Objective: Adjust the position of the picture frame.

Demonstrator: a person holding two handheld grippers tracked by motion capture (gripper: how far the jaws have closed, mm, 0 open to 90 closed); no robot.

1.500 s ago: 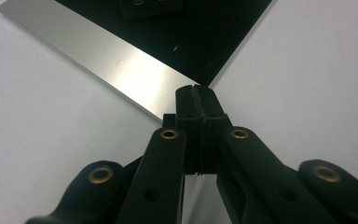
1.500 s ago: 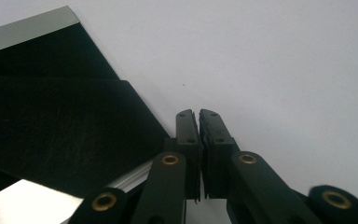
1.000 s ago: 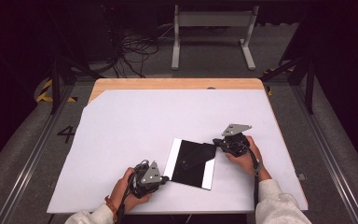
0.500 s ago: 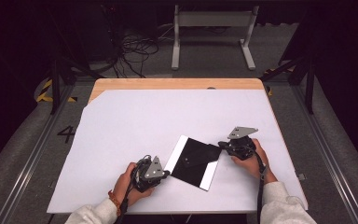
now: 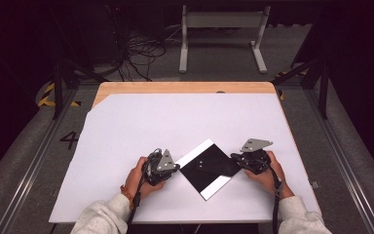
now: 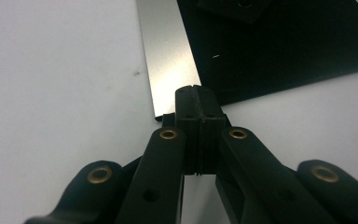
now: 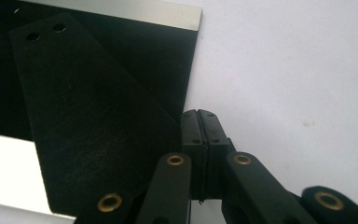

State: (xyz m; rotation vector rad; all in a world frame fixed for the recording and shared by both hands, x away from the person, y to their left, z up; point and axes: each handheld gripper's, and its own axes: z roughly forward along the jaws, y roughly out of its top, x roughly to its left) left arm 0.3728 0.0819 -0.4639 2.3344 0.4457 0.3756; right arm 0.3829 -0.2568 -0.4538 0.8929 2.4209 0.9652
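Item: black plate (image 5: 209,168) with two silver edge strips, lying flat and turned diamond-wise on the white table (image 5: 175,122), lower centre of the high view. A smaller black strip (image 7: 88,126) with two holes lies over it.

Left gripper (image 5: 168,169): lower left of the plate, jaws pressed together, tips at the plate's corner (image 6: 189,100).

Right gripper (image 5: 236,158): at the plate's right corner, jaws clenched with nothing between them.

plate (image 5: 209,168): black, silver strips along two edges
table (image 5: 185,117): white top, wood far edge
grippers (image 5: 163,168): black, brass rivets
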